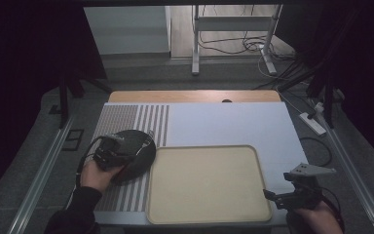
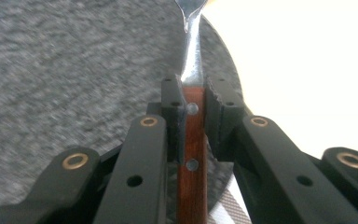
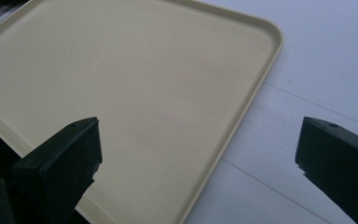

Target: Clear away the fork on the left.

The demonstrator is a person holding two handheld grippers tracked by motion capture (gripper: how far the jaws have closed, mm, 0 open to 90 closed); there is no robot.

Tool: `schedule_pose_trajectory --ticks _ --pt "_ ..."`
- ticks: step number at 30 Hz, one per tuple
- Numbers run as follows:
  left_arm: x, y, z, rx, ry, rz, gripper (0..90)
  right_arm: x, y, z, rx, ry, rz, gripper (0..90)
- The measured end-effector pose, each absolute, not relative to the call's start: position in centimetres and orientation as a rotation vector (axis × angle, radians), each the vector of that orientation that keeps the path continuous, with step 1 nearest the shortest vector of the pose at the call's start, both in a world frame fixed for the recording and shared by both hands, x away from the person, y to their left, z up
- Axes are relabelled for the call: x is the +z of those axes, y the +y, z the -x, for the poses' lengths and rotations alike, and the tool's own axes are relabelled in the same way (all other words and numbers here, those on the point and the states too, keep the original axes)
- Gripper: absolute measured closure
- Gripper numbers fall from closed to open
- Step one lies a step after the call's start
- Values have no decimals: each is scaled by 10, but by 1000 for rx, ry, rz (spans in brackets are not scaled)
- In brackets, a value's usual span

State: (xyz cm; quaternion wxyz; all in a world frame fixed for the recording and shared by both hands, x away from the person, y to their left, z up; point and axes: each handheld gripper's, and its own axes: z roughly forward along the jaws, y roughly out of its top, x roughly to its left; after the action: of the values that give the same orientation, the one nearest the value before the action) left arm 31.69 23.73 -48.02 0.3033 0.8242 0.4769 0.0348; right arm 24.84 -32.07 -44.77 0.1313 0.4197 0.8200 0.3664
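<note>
Fork (image 2: 193,56) clamped by wooden handle in left hand-held gripper (image 2: 193,93) over dark plate (image 1: 135,153); not yet placed on empty tray (image 1: 207,183). Right hand-held gripper (image 3: 196,154) wide, idle.

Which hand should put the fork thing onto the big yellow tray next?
The left one, most likely. The left gripper is already shut on the wooden-handled utensil, over the dark plate right beside the tray. The right gripper is open and holds nothing.
</note>
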Motion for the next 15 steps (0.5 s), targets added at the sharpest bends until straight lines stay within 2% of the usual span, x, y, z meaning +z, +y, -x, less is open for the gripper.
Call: schedule_pose_trajectory --ticks 15 --pt "-476 211 -286 122 1263 -2166 781 -448 -319 -249 1058 2386 -1215 10"
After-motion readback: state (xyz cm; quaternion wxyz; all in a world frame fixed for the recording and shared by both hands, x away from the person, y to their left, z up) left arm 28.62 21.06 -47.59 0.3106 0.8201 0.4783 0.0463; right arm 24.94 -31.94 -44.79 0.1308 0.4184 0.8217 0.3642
